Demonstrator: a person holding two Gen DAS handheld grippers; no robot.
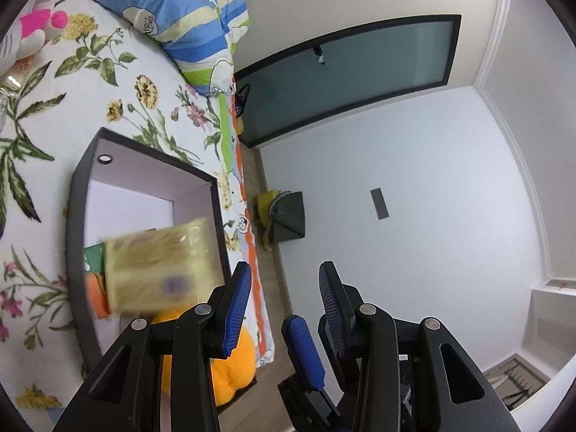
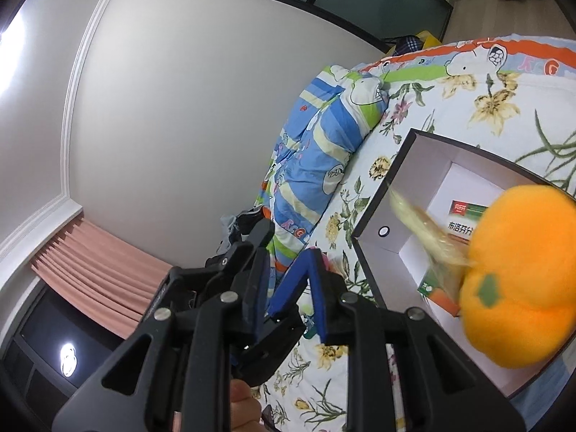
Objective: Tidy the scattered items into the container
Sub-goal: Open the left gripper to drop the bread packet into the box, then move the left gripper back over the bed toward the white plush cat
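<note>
A dark-rimmed box (image 1: 81, 194) with a white inside lies on the floral bedspread. In it are an orange plush pumpkin (image 1: 234, 370), a green and orange packet (image 1: 94, 273) and a blurred yellowish pack (image 1: 158, 262) that hangs over the others. My left gripper (image 1: 284, 280) is open and empty, just right of the box over the bed edge. In the right wrist view the box (image 2: 374, 212) holds the pumpkin (image 2: 522, 273), the packet (image 2: 464, 216) and the blurred pack (image 2: 424, 230). My right gripper (image 2: 288, 244) is open and empty, left of the box.
A blue striped cartoon pillow (image 1: 187, 10) lies past the box. A pink and white plush toy (image 1: 32, 28) and a clear glass item (image 1: 5, 93) sit at the far left. Beyond the bed edge are wooden floor, a dark bin (image 1: 288, 216) and a glass door (image 1: 345, 72).
</note>
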